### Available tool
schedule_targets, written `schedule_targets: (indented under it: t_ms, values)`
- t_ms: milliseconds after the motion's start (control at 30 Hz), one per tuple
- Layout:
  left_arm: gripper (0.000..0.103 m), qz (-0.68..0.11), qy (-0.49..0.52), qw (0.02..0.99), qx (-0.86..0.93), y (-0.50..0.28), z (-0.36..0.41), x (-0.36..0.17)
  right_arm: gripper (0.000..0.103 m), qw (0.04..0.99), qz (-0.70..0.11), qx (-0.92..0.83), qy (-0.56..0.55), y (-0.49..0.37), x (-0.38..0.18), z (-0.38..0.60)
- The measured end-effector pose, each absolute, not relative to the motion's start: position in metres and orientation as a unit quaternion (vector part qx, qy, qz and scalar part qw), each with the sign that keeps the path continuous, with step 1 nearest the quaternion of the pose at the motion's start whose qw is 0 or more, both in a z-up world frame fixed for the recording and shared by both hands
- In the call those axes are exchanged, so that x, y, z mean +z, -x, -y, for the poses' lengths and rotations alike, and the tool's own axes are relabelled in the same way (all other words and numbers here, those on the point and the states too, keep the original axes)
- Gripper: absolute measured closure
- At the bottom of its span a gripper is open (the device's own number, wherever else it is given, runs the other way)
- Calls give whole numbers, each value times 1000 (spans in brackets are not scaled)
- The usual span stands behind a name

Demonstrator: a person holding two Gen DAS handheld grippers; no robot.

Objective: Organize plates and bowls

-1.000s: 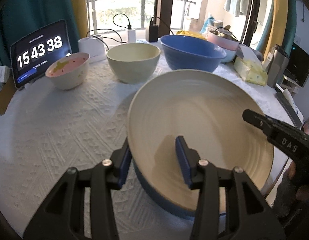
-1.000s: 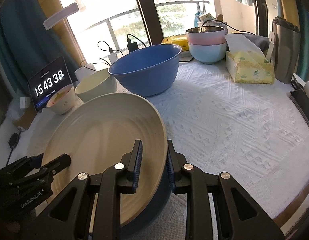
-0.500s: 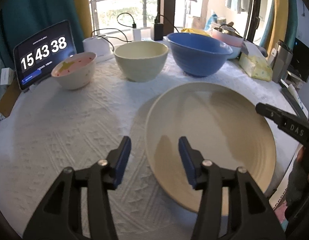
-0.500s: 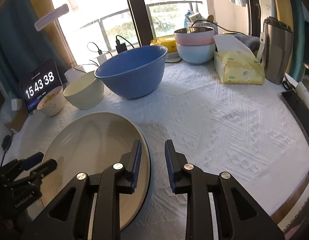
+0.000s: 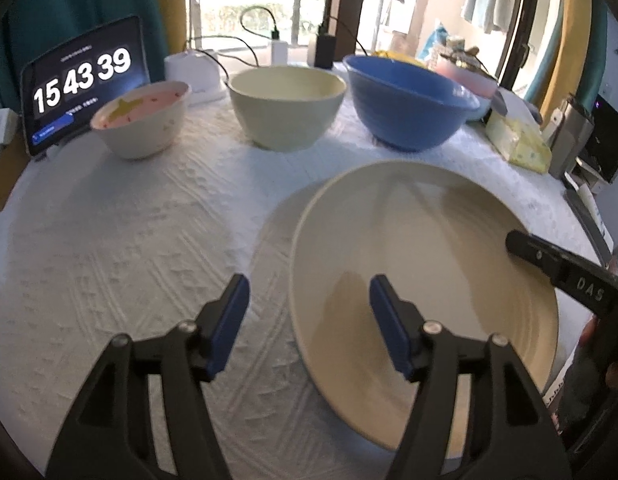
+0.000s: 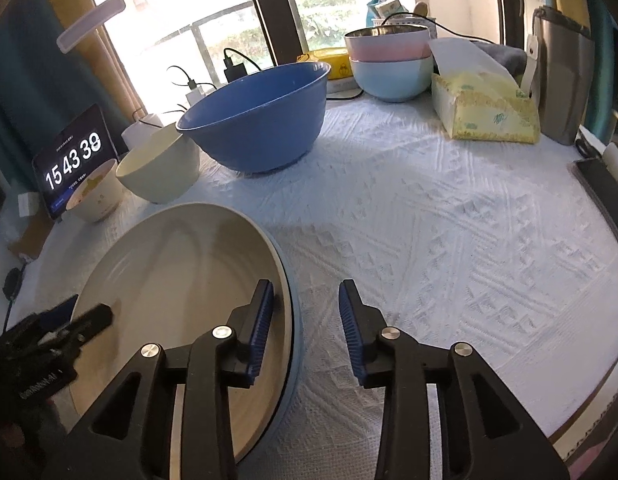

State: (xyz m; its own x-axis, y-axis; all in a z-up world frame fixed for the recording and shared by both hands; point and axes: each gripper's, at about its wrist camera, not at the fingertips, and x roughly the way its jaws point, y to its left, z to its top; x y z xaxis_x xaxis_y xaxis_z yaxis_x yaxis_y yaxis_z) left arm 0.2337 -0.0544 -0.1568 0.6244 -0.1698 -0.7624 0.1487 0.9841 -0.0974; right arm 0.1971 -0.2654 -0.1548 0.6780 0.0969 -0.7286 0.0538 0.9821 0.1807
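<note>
- Left wrist view catches "DAS" in white letters on the right gripper (image 5: 521,246), and the tablet (image 5: 83,84) reads 15 43 39.
- Plate (image 5: 421,292), cream, lies flat on the white tablecloth (image 5: 129,240), near the table's close edge; round, so no long axis.
- Left gripper (image 5: 305,316): jaws have just been opening, now wide, straddling the plate's left rim without touching.
- Right gripper (image 6: 305,326) has just been opening too, rim between its pads, not pressed.
- Behind stand three bowls: pink (image 5: 143,122), cream (image 5: 287,106), blue (image 5: 409,100).
</note>
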Motion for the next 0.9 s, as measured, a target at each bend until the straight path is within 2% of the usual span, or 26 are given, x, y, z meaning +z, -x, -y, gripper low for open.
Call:
schedule_targets:
  t_ms: [200, 333, 367, 500, 733, 900]
  values:
    - [39, -418, 25, 902, -99, -235, 56, -162, 57, 898, -420, 49, -126, -202, -166, 266]
    - [40, -416, 39, 901, -118, -237, 56, -164, 57, 893, -420, 71, -147, -204, -170, 263]
    - [47, -414, 38, 901, -124, -237, 58, -163, 57, 892, -421, 79, -145, -204, -169, 260]
    - [47, -413, 36, 901, -126, -236, 61, -162, 58, 892, -421, 75, -146, -205, -169, 256]
    - [58, -418, 50, 898, -127, -237, 52, -161, 59, 892, -424, 67, -145, -206, -167, 254]
    - [59, -417, 60, 899, -121, -235, 40, -161, 59, 892, -425, 68, -136, -206, -164, 246]
